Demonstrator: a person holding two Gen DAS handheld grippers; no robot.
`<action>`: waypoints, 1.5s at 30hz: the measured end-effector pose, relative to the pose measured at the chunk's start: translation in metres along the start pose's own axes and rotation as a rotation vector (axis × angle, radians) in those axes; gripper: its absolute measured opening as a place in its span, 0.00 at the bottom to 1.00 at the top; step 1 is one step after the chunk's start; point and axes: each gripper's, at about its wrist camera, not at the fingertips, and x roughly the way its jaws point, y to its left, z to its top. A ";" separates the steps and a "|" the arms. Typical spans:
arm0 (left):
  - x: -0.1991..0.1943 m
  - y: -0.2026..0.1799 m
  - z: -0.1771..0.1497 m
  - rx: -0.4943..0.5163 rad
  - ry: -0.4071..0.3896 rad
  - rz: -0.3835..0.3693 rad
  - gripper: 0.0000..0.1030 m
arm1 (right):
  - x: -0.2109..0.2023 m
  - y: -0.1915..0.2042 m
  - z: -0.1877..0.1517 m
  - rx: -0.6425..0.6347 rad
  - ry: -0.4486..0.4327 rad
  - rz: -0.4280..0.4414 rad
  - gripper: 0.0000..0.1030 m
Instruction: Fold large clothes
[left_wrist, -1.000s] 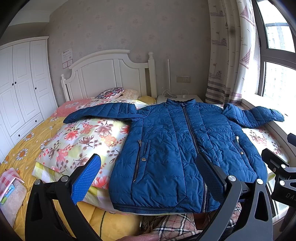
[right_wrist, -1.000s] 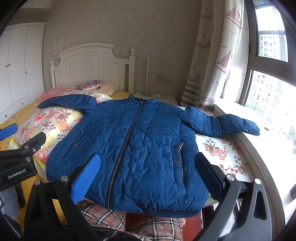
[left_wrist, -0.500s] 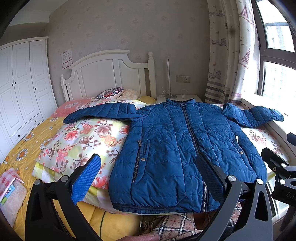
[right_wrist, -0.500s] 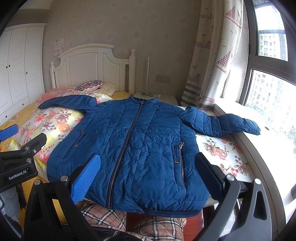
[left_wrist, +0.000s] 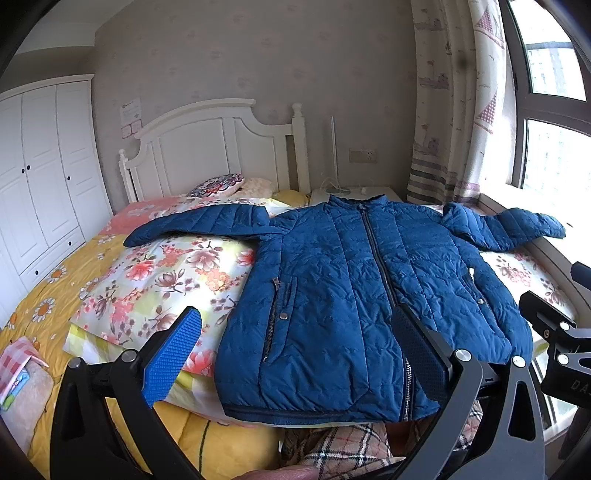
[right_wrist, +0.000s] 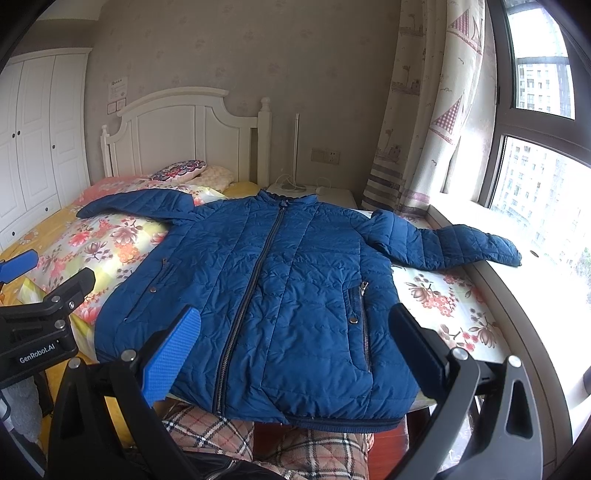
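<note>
A blue quilted jacket (left_wrist: 347, 288) (right_wrist: 280, 295) lies flat and zipped on the bed, front up, collar toward the headboard. Both sleeves spread outward, one over the floral quilt (left_wrist: 192, 225), the other reaching the window sill (right_wrist: 465, 247). My left gripper (left_wrist: 291, 339) hovers open just short of the jacket's hem, nothing between its fingers. My right gripper (right_wrist: 291, 339) hangs open over the hem near the zip, also holding nothing. Each gripper shows at the edge of the other's view.
A floral quilt (left_wrist: 155, 280) covers the bed under the jacket, over a yellow sheet (left_wrist: 44, 295). White headboard (left_wrist: 218, 147), pillows and a nightstand (right_wrist: 332, 194) stand behind. The window sill (right_wrist: 517, 295) runs along the right; a white wardrobe (left_wrist: 40, 177) on the left. Plaid-clad legs (right_wrist: 310, 454) show below.
</note>
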 end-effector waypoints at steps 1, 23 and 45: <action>0.001 0.000 -0.001 0.001 0.003 -0.001 0.96 | 0.000 0.001 0.000 0.001 0.001 0.001 0.98; 0.268 -0.087 0.038 0.169 0.325 -0.093 0.96 | 0.194 -0.174 -0.002 0.407 0.222 -0.114 0.98; 0.360 -0.043 0.020 0.027 0.421 -0.200 0.96 | 0.383 -0.395 0.029 0.805 0.142 -0.312 0.23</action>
